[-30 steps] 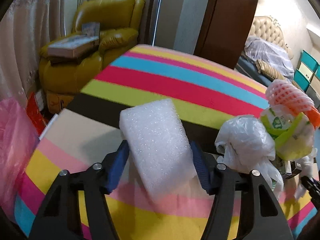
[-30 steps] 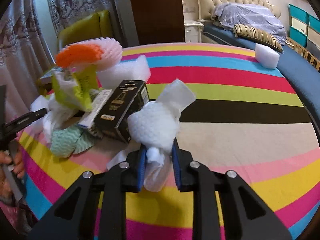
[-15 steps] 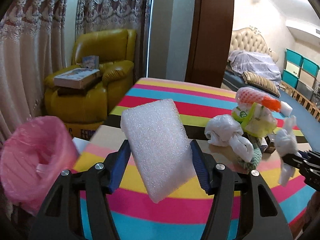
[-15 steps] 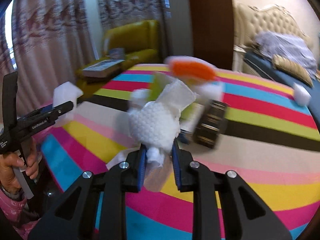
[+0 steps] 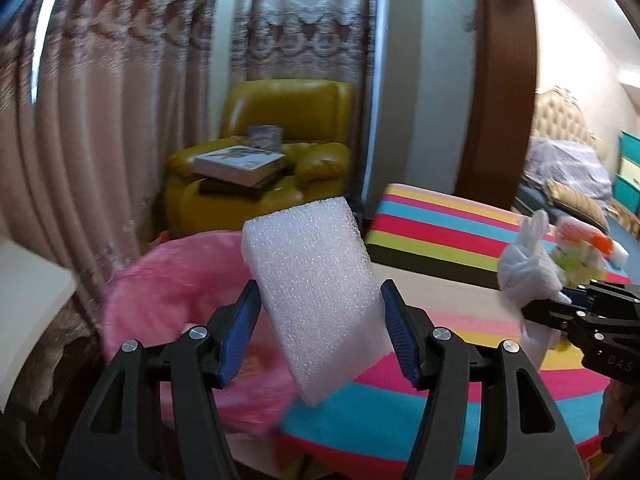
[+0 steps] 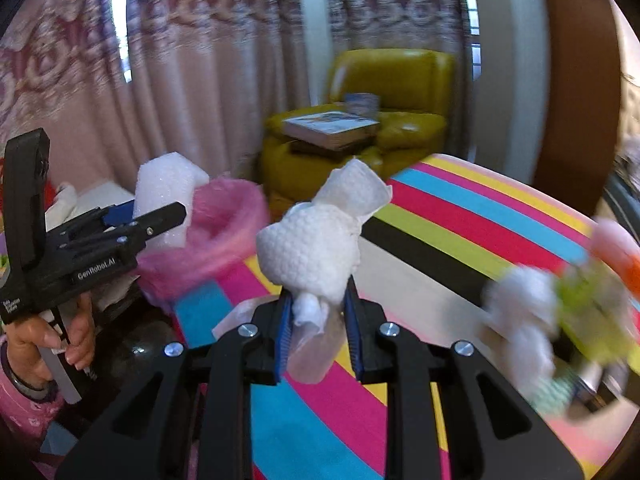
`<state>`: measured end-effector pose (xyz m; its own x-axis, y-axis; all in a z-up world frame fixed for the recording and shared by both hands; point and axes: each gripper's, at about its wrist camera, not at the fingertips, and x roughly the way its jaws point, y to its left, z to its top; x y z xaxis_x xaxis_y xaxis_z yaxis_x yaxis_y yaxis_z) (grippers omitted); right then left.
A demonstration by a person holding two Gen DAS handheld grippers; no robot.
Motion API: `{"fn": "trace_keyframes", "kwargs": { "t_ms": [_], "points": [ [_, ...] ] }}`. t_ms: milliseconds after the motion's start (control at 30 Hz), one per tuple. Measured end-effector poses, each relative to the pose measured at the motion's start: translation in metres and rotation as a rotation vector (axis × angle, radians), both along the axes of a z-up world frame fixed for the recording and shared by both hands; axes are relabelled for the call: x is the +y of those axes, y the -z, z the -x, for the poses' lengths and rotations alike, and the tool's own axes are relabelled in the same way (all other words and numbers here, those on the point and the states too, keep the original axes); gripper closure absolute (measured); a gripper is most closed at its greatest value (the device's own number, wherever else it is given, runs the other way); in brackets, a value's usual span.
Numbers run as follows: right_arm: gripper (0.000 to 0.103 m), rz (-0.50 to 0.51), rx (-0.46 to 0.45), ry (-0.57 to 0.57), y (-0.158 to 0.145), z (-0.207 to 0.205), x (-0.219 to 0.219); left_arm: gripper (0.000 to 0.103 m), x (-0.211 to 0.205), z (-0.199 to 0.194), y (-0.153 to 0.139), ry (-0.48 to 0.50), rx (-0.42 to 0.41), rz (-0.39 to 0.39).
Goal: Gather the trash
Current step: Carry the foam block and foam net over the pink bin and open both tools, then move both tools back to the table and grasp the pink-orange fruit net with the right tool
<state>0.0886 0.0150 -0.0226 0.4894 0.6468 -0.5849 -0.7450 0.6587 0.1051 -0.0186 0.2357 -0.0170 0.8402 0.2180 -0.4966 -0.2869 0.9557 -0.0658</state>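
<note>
My left gripper (image 5: pixel 318 306) is shut on a white foam block (image 5: pixel 312 280), which tilts above the near rim of a pink-lined bin (image 5: pixel 176 292). In the right wrist view the same foam block (image 6: pixel 168 184) and left gripper (image 6: pixel 160 216) hang at the left beside the bin (image 6: pixel 224 224), with a person's hand (image 6: pixel 76 332) on the handle. My right gripper (image 6: pixel 318 300) is shut on a crumpled white paper towel wad (image 6: pixel 316 248) over the striped table's left end. In the left wrist view that right gripper (image 5: pixel 560 308) carries the wad (image 5: pixel 524 276) at the right.
More trash (image 6: pixel 560 300), blurred, lies heaped on the striped table (image 6: pixel 460 220) at the right; it shows as a small pile (image 5: pixel 580 252) in the left wrist view. A yellow armchair (image 5: pixel 280 148) stacked with books stands behind the bin, before pink curtains (image 5: pixel 120 120).
Both grippers have swung left, away from the trash heap and toward the pink bin, each keeping its load. The bin has come into view under the foam block.
</note>
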Motion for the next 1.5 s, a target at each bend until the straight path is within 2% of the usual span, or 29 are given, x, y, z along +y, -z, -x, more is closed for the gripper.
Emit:
{"fn": "trace_keyframes", "kwargs": {
  "t_ms": [167, 467, 567, 633, 667, 700, 733, 933, 1033, 1167, 1300, 1500],
  "points": [
    [0.08, -0.004, 0.011, -0.114, -0.002, -0.005, 0.065, 0.046, 0.052, 0.009, 0.002, -0.063, 0.012, 0.03],
    [0.079, 0.006, 0.025, -0.199, 0.004, -0.019, 0.144, 0.046, 0.111, 0.008, 0.018, -0.132, 0.029, 0.056],
    [0.068, 0.005, 0.019, -0.235, 0.006, -0.024, 0.165, 0.044, 0.127, 0.003, 0.026, -0.126, 0.039, 0.081],
    [0.027, 0.01, -0.015, -0.221, 0.006, -0.024, 0.171, 0.039, 0.136, -0.001, 0.031, -0.148, 0.059, 0.076],
    [0.023, -0.001, -0.026, -0.212, 0.005, -0.024, 0.17, 0.034, 0.139, -0.002, 0.031, -0.164, 0.059, 0.076],
    [0.023, -0.012, -0.022, -0.214, 0.005, -0.024, 0.17, 0.02, 0.142, 0.0, 0.031, -0.181, 0.052, 0.078],
    [0.024, -0.027, -0.011, -0.216, 0.004, -0.024, 0.165, 0.015, 0.144, 0.005, 0.03, -0.204, 0.029, 0.081],
    [0.023, -0.049, -0.032, -0.171, -0.001, -0.011, 0.115, 0.012, 0.133, 0.018, 0.025, -0.251, 0.014, 0.066],
    [0.019, -0.064, -0.048, -0.117, -0.004, -0.006, 0.081, 0.012, 0.111, 0.019, 0.022, -0.238, 0.003, 0.049],
    [0.017, -0.085, -0.091, 0.025, -0.009, -0.004, 0.013, 0.012, 0.069, 0.013, 0.02, -0.163, -0.028, 0.038],
    [0.017, -0.13, -0.082, 0.176, -0.012, -0.012, -0.056, 0.012, 0.018, -0.003, 0.018, -0.05, -0.053, 0.042],
    [0.014, -0.168, -0.109, 0.401, -0.02, -0.024, -0.162, 0.012, -0.056, -0.044, 0.022, 0.107, -0.016, 0.019]
  ]
}}
